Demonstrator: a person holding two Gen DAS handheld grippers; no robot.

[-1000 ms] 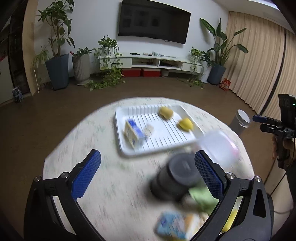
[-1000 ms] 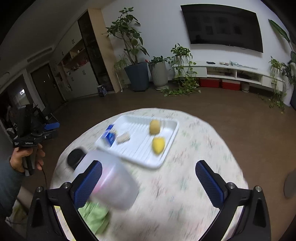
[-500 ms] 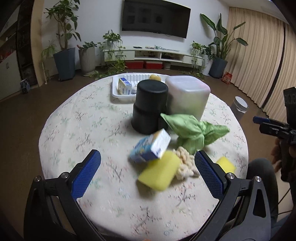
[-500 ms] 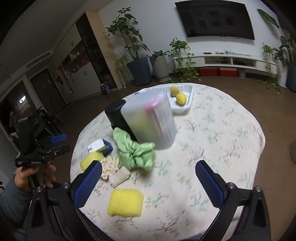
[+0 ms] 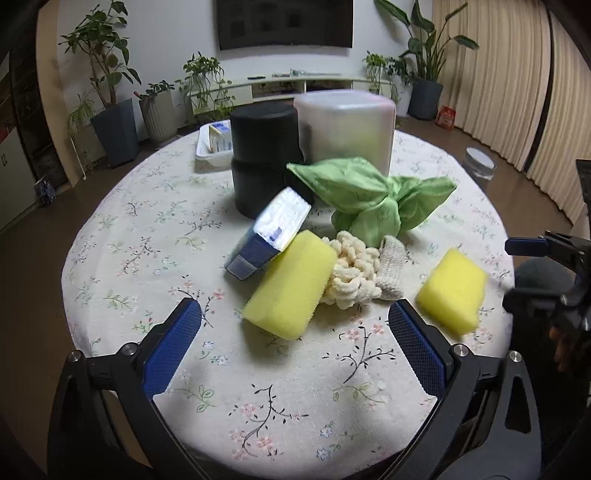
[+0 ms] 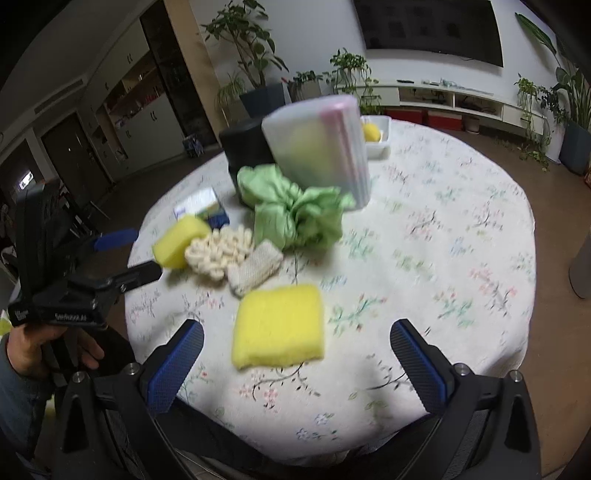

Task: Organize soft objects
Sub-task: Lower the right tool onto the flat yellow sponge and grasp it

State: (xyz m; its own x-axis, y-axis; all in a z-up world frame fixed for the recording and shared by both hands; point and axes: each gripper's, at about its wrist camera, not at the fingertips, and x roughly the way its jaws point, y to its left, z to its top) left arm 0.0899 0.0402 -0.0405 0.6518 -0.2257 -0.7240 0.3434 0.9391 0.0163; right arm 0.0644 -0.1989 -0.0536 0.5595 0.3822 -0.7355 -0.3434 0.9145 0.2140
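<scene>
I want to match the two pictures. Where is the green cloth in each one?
Left wrist view: green cloth right of centre, in front of the frosted container.
Right wrist view: green cloth at centre, below that container.
Shared landmark: the black canister.

A dark television (image 5: pixel 283 23) hangs on the white wall above a low white media shelf (image 6: pixel 452 96). Potted plants (image 5: pixel 110 110) line the brown floor (image 6: pixel 554 192); beige curtains (image 5: pixel 517 85) hang right.
</scene>
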